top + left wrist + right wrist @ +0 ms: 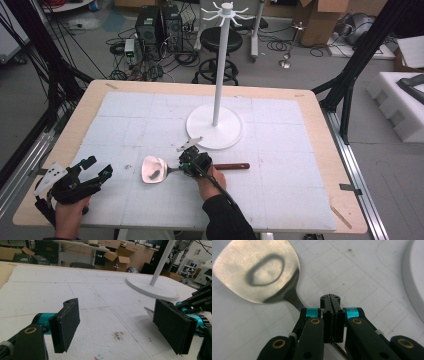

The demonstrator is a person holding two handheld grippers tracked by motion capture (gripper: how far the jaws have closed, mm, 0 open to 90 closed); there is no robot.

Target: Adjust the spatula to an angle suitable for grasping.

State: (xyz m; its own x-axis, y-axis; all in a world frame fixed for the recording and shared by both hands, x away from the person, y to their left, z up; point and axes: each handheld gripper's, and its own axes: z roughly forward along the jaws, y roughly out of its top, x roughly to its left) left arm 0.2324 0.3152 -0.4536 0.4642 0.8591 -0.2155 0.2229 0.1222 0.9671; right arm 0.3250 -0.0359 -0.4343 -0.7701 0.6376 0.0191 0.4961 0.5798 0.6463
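A spatula (153, 170) with a shiny metal blade and a brown wooden handle (232, 166) lies across the white foam mat, just in front of the stand. My right gripper (192, 162) sits over its thin metal neck with the jaws pressed together on it. In the right gripper view the blade (257, 270) spreads out ahead and to the left of the shut right gripper (331, 300). My left gripper (98, 167) rests at the table's front left corner, open, with nothing between its fingers. The left gripper view shows the left gripper (117, 325) over bare mat.
A white stand with a round base (215, 127) and a tall pole topped by hooks rises at the mat's middle; its base (152, 287) lies ahead of the left gripper. The foam mat (280, 190) covers a wooden table. A stool, computers and cables stand beyond the far edge.
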